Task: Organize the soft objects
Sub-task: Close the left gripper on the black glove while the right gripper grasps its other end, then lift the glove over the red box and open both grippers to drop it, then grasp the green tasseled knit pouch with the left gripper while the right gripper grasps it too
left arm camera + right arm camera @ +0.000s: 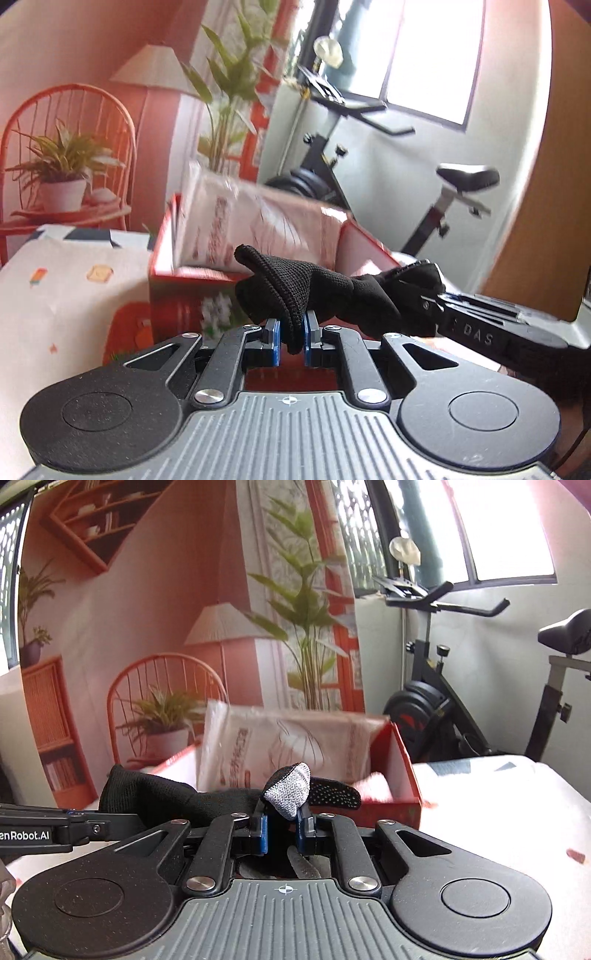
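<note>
glove (317,291): stretched between both grippers, likely for laying into the red box (177,280).
left gripper (291,334): fingers pinched on cuff.
right gripper (282,823): fingers pinched on grey fingertip.

A black exercise bike (436,701) is standing against the pale wall under a bright window (509,528). A printed backdrop (155,602) is showing an orange wire chair (70,147) holding 1 potted plant (62,162), a cream lamp (225,624), a tall leafy plant (306,627) and wall shelves (99,517). A patterned cloth (66,288) is covering the table.
</note>
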### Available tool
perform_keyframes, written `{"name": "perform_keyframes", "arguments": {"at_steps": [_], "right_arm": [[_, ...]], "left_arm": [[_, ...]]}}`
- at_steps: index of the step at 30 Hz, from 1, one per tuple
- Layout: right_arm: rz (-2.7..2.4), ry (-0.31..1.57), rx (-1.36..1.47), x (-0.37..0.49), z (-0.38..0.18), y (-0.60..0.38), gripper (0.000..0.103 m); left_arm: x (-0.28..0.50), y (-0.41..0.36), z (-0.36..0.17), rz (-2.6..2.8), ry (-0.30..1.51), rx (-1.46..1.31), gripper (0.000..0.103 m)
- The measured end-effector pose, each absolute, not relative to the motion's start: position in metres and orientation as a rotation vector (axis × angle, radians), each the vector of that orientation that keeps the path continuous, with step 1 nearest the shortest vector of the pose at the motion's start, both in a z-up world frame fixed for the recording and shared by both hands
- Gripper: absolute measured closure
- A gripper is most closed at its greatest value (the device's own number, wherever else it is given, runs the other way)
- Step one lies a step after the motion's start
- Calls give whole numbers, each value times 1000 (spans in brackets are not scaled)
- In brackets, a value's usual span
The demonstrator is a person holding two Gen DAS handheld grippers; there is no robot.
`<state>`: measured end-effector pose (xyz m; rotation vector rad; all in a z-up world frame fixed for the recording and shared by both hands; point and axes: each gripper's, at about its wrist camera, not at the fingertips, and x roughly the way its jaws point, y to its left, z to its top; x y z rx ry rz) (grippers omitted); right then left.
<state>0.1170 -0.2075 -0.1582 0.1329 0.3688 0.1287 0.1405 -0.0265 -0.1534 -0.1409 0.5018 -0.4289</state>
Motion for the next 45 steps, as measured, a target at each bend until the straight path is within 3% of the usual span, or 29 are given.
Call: {"name": "perform_keyframes", "arguments": {"at_steps": [12, 27, 30, 32, 35, 37, 45], "right_arm": [[146, 392, 117, 207, -126, -197, 91], [110, 624, 120, 289, -183, -195, 89], [69, 596, 134, 282, -184, -198, 74], [50, 566, 126, 275, -183, -199, 61], [6, 528, 107, 259, -179, -201, 42], [-25, 494, 129, 246, -177, -202, 36], [-33, 396, 147, 181, -174, -192, 35]], "left_arm": [[213, -25, -130, -406, 543, -215, 91], [274, -29, -167, -392, 665, -177, 90], [270, -23, -163, -402, 651, -190, 80], [265, -16, -159, -407, 632, -192, 59], [253, -3, -153, -384, 615, -197, 48], [245, 9, -149, -373, 611, -237, 39], [205, 46, -156, -336, 638, -246, 38]]}}
